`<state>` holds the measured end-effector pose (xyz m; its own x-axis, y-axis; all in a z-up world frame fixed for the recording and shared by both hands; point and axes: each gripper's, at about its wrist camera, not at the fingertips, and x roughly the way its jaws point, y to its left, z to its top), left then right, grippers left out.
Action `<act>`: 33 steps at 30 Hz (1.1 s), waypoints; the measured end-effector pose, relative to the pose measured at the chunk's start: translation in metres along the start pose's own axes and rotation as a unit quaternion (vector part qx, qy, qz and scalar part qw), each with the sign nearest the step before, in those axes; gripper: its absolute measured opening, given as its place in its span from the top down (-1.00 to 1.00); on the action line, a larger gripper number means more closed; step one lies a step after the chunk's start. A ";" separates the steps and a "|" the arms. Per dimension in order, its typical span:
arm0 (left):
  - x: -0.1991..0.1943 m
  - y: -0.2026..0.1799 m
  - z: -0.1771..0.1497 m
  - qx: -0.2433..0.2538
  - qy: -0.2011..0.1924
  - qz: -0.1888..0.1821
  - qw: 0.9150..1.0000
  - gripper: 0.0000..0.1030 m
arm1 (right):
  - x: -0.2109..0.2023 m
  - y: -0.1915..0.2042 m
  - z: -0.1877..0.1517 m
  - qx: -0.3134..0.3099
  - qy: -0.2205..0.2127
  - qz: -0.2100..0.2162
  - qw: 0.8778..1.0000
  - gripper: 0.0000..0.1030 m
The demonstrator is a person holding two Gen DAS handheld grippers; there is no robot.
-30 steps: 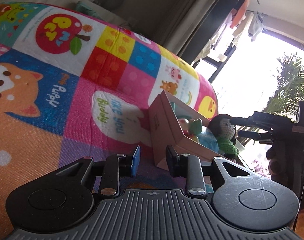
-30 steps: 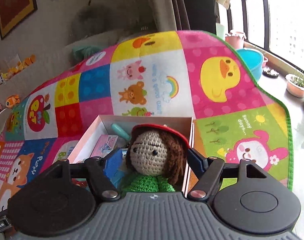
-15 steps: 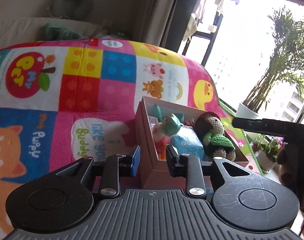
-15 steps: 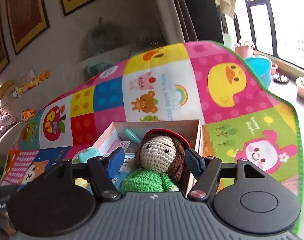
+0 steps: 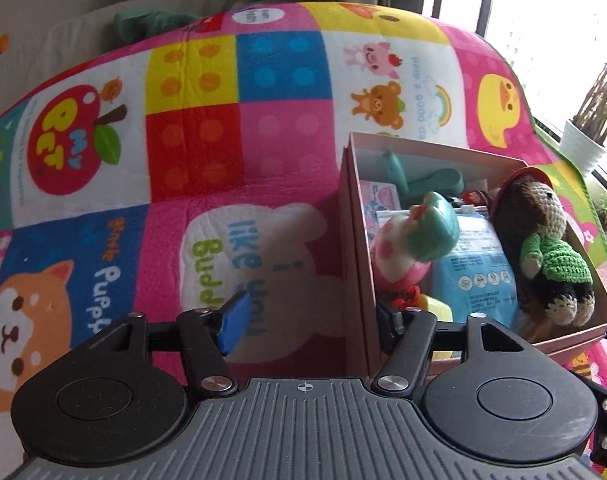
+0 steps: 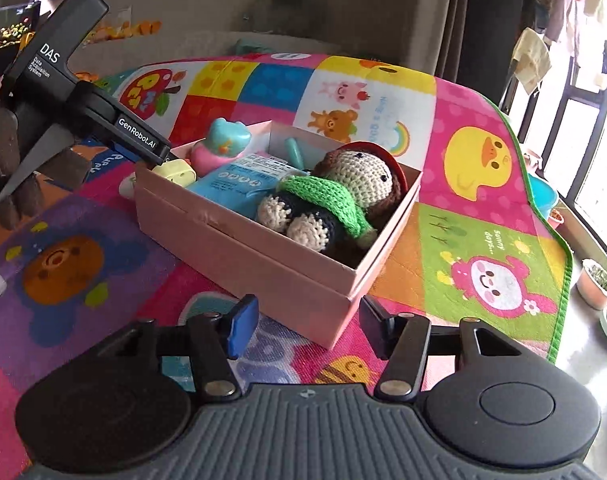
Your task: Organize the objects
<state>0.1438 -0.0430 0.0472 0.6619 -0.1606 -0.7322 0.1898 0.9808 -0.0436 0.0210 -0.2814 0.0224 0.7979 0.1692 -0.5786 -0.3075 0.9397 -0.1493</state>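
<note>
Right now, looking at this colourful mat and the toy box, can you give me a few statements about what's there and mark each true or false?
1. The crocheted doll lies inside the pink box. True.
2. The box stands on bare wooden floor. False: it stands on the patchwork play mat.
3. The right gripper holds the doll. False: nothing is between its closing jaws; the box corner lies just beyond them.
4. A blue packet lies beside the doll in the box. True.
5. The left gripper straddles the box's side wall, its jaws opening. True.
</note>
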 end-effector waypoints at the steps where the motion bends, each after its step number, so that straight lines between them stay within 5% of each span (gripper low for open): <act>1: -0.005 0.006 -0.003 -0.005 0.000 0.000 1.000 -0.39 | 0.002 0.003 0.002 -0.001 -0.002 -0.001 1.000 -0.08; 6: -0.025 0.046 -0.025 -0.051 -0.005 0.016 0.999 -0.55 | 0.007 0.021 0.019 -0.013 -0.012 0.029 0.999 -0.10; 11: -0.022 0.089 -0.027 -0.102 -0.020 0.045 0.994 -0.94 | 0.026 0.049 0.040 -0.035 -0.014 0.040 0.999 -0.11; 25: -0.006 0.117 -0.035 -0.153 -0.056 0.028 0.986 -0.97 | 0.052 0.075 0.064 -0.023 0.003 0.018 1.000 -0.11; 30: -0.047 0.108 -0.045 -0.167 -0.143 0.039 0.975 -0.95 | 0.047 0.074 0.061 -0.003 0.012 0.006 1.000 -0.19; 33: -0.085 0.100 -0.060 -0.158 -0.192 0.037 0.968 -0.95 | 0.037 0.072 0.053 0.033 0.023 0.000 0.999 -0.52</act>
<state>0.0627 0.0759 0.0644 0.8977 -0.0586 -0.4366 -0.0595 0.9659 -0.2520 0.0558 -0.1920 0.0333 0.7728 0.1565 -0.6151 -0.2713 0.9576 -0.0971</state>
